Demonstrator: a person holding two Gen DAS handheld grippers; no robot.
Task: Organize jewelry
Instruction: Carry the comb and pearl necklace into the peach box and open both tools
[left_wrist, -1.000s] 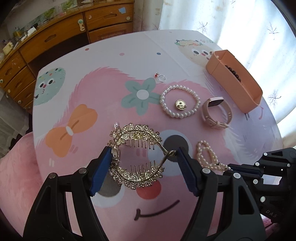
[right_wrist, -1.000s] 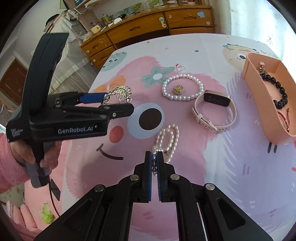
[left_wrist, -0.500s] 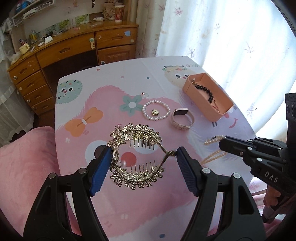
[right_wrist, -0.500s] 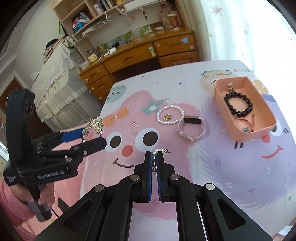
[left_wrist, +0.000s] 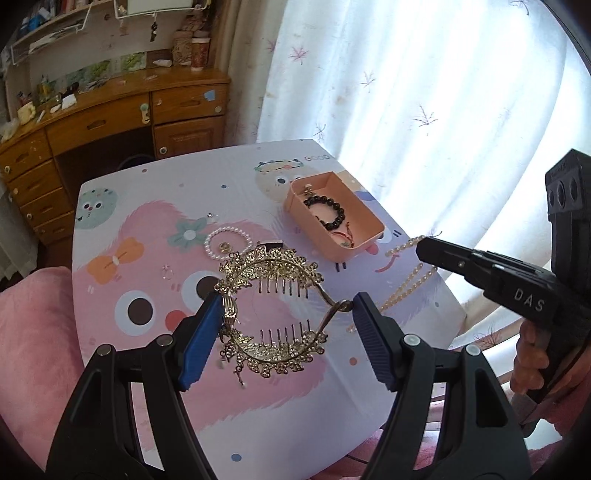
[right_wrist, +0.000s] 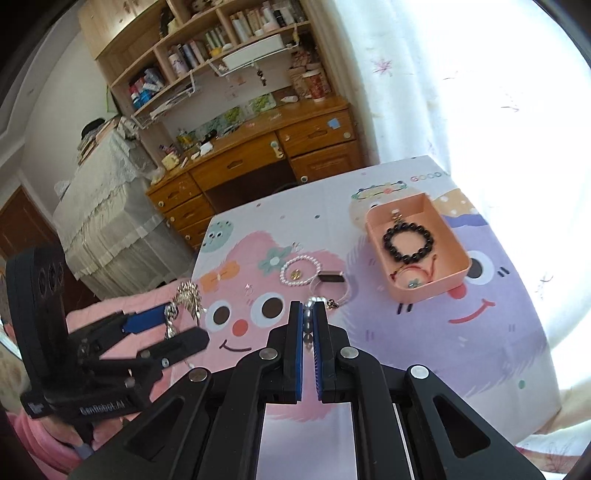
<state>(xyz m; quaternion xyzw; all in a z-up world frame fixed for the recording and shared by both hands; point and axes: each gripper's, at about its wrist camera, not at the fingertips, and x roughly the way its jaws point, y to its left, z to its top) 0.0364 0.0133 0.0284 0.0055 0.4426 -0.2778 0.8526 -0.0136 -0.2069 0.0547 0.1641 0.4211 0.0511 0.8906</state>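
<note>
Gold comb (left_wrist: 271, 312) is clamped between the left gripper's (left_wrist: 284, 325) blue pads above the table (left_wrist: 110, 195); this view alone shows its teeth and the pearl strand (left_wrist: 406, 284) dangling from the right gripper (left_wrist: 424, 249). From the right wrist, the right gripper (right_wrist: 308, 325) is pinched shut on those pearls (right_wrist: 307, 314). Far right, the pink tray (right_wrist: 458, 275) holds a black bracelet (right_wrist: 407, 242).

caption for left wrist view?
Left gripper holds gold hair comb above table; pink tray beyond.
</note>
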